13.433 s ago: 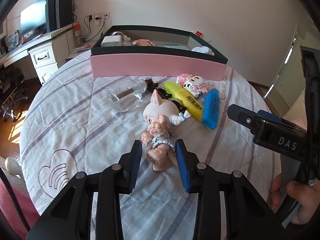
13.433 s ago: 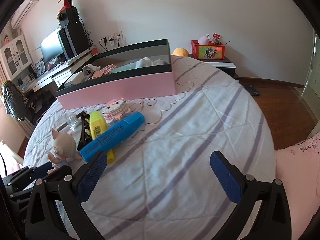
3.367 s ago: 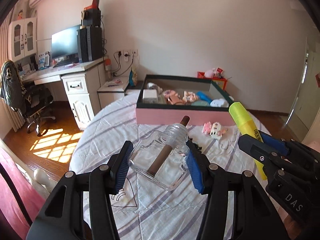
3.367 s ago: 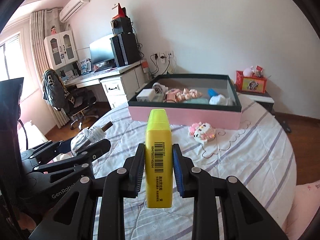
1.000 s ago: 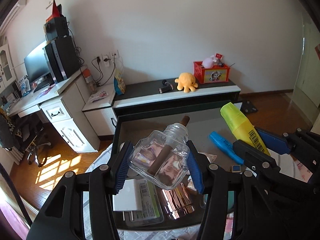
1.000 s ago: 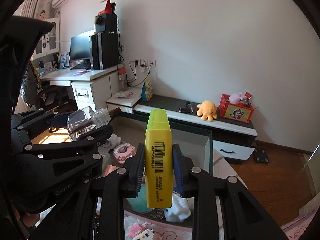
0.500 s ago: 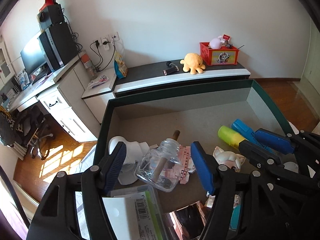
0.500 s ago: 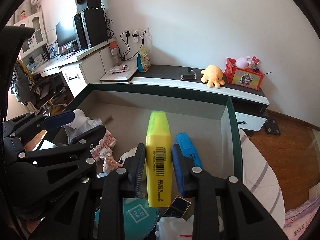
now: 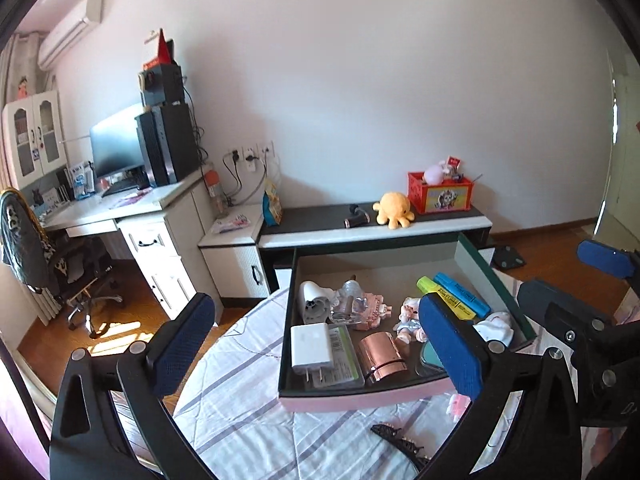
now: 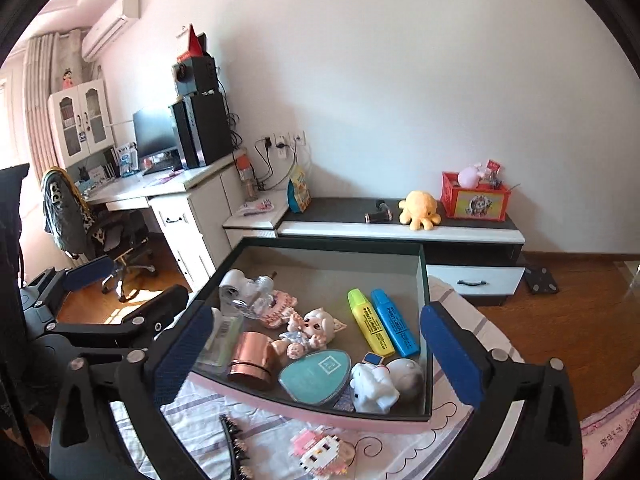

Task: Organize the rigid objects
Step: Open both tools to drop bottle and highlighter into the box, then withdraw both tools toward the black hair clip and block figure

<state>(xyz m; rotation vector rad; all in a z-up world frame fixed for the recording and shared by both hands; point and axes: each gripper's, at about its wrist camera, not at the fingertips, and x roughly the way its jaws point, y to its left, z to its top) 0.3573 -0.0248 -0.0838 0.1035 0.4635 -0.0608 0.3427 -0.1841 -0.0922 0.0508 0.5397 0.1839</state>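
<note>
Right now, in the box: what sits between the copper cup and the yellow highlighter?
The piglet doll lies between the copper cup and the yellow highlighter, on the box floor. The right wrist view shows it most clearly.

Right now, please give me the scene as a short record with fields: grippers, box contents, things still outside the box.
left gripper: open, empty
right gripper: open, empty
box: pink outside, dark rim, on the bed
in box: yellow marker beside blue marker, doll, glass bottle, charger, copper cup
outside box: block toy, hair clip, both on the striped sheet
</note>
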